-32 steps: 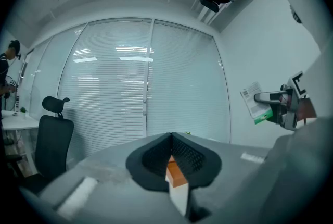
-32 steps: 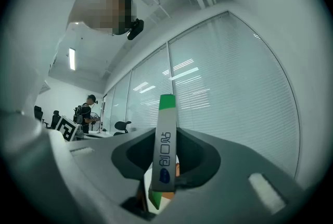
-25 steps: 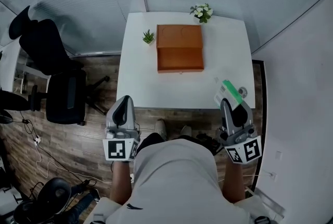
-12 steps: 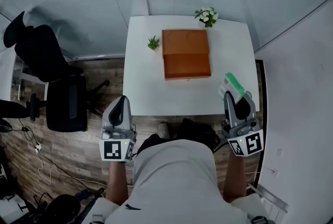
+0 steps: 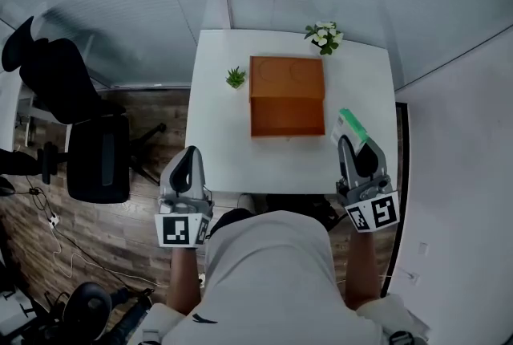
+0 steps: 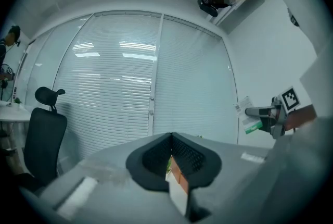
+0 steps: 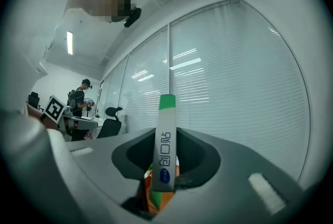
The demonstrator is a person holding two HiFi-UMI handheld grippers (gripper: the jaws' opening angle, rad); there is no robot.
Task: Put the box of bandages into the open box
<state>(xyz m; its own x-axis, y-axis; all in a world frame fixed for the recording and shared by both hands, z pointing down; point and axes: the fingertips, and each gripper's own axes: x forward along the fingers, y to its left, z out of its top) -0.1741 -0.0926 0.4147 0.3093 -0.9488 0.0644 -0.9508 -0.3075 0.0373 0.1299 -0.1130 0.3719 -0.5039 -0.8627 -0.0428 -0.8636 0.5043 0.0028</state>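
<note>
My right gripper (image 5: 353, 144) is shut on the box of bandages (image 5: 350, 127), a thin white box with green ends. It holds the box upright over the table's right front part, just right of the orange box (image 5: 287, 95). In the right gripper view the box of bandages (image 7: 166, 151) stands edge-on between the jaws. The orange box lies in the middle of the white table (image 5: 224, 144) with its lid folded back. My left gripper (image 5: 190, 153) hangs at the table's front left edge, jaws together and empty. The left gripper view shows the bandage box (image 6: 251, 116) at far right.
A small green plant (image 5: 235, 78) stands left of the orange box, and a pot of white flowers (image 5: 325, 34) sits at the table's back right. A black office chair (image 5: 88, 135) stands on the wood floor to the left. Window blinds rise behind the table.
My right gripper has carried the box of bandages forward and a little left, closer to the orange box's right side. The left gripper has hardly moved.
</note>
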